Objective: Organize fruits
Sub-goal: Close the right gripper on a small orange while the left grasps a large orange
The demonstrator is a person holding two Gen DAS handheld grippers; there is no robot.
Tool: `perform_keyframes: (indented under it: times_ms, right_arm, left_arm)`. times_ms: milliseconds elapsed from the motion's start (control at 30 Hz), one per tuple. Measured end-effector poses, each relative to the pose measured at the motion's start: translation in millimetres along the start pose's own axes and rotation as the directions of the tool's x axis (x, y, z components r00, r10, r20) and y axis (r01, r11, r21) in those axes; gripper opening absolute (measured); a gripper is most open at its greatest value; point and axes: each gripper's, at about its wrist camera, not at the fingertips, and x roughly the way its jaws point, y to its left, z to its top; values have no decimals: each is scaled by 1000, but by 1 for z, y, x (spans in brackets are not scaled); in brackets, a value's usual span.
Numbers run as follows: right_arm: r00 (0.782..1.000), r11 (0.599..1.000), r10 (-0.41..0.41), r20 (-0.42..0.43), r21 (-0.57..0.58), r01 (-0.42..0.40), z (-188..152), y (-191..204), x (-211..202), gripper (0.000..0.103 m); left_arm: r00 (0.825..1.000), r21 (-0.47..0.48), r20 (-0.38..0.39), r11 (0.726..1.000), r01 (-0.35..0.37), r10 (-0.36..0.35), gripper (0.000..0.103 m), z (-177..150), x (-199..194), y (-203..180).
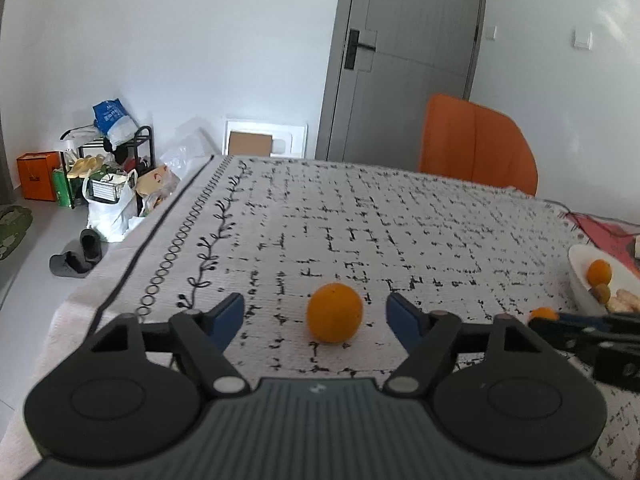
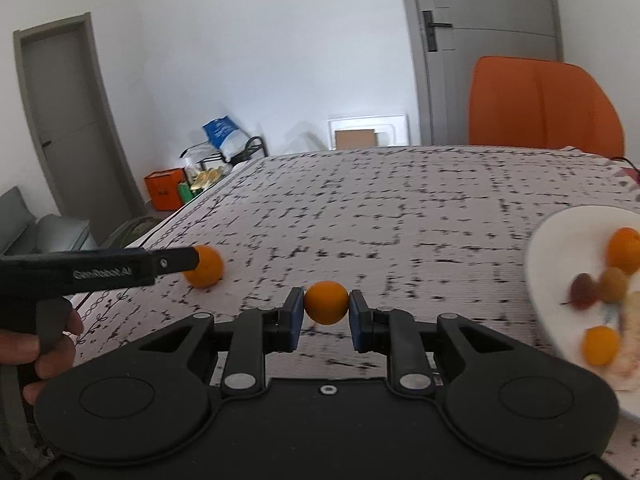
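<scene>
An orange (image 1: 334, 313) lies on the patterned tablecloth between the blue pads of my open left gripper (image 1: 315, 312), apart from both pads. It also shows in the right wrist view (image 2: 205, 266), partly behind the left gripper's finger (image 2: 172, 261). My right gripper (image 2: 326, 307) is shut on a second small orange (image 2: 326, 303) and holds it a little above the cloth; this orange shows in the left wrist view (image 1: 543, 313). A white plate (image 2: 538, 256) at the right holds two oranges (image 2: 624, 250), a red fruit (image 2: 582, 291) and other pieces.
The tablecloth (image 1: 360, 220) covers the table; its left edge drops off to the floor. An orange chair (image 1: 476, 144) stands behind the far edge. Bags and a small rack (image 1: 108, 168) crowd the floor at the left. A grey door (image 1: 404, 52) is behind.
</scene>
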Motion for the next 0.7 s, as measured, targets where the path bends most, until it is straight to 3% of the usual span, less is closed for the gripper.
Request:
perform_keyframes:
  times_ms: [267, 367, 400, 700]
  right_arm:
    - [999, 999, -38, 27, 36, 37, 2, -24, -19, 22]
    - [999, 998, -44, 32, 47, 43, 2, -31, -24, 22]
    - [998, 998, -49, 34, 48, 48, 2, -32, -25, 22]
    - [995, 994, -83, 58, 80, 78, -1, -51, -39, 22]
  left_arm:
    - [999, -7, -37, 1000, -8, 8, 61, -1, 22, -7]
    - [999, -6, -45, 1000, -1, 0, 45, -1, 25, -8]
    - [999, -9, -51, 1000, 4, -5, 33, -1, 27, -9]
    - [999, 7, -36, 999, 36, -36, 33, -2, 16, -27]
